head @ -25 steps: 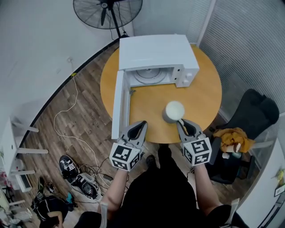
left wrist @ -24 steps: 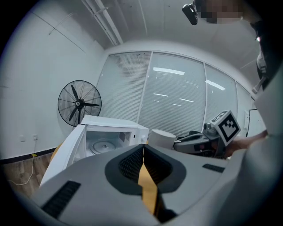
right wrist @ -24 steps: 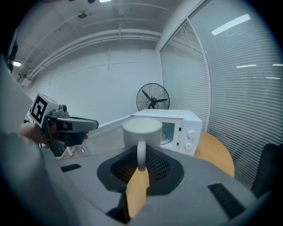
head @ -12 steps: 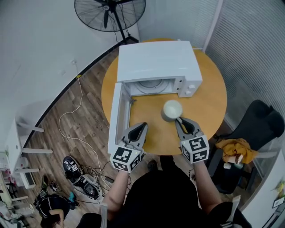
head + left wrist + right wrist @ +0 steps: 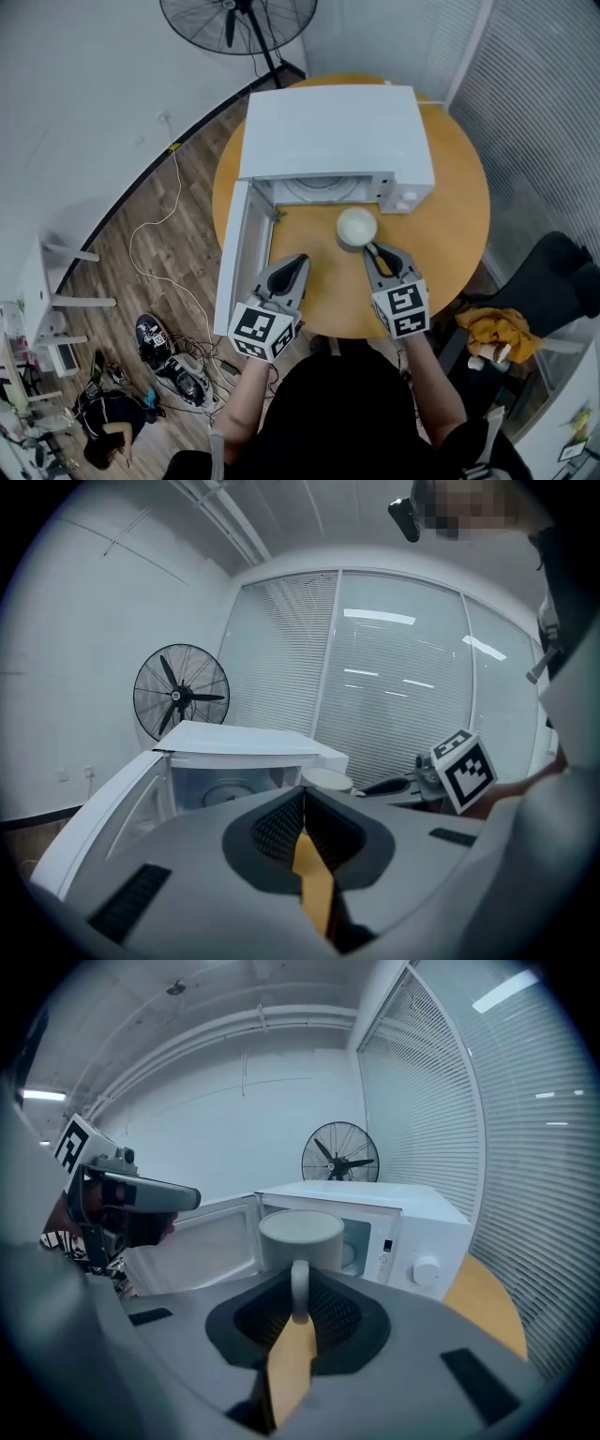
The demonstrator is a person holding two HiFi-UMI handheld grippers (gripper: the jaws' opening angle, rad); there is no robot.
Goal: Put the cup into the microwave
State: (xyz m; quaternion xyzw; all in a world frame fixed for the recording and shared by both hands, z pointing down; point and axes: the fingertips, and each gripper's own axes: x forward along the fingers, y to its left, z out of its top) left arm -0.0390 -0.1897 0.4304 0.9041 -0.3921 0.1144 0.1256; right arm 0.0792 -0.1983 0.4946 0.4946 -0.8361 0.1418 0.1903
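The white cup (image 5: 356,228) is held just in front of the open cavity of the white microwave (image 5: 328,131) on the round wooden table (image 5: 459,216). My right gripper (image 5: 375,250) is shut on the cup's handle (image 5: 299,1288), and the cup (image 5: 300,1236) stands upright beyond the jaws. The microwave door (image 5: 239,258) swings open to the left, and the glass turntable (image 5: 323,187) shows inside. My left gripper (image 5: 297,262) hovers by the door, shut with nothing between its fingers. The left gripper view shows the microwave (image 5: 239,752) and the cup (image 5: 326,780) ahead.
A standing fan (image 5: 234,23) is behind the table. A black chair (image 5: 553,281) with a yellow cloth (image 5: 492,333) stands at the right. Cables and shoes (image 5: 159,347) lie on the wooden floor at the left. Window blinds line the right wall.
Both grippers have moved toward the microwave. The cup has travelled with the right gripper and now sits close to the opening.
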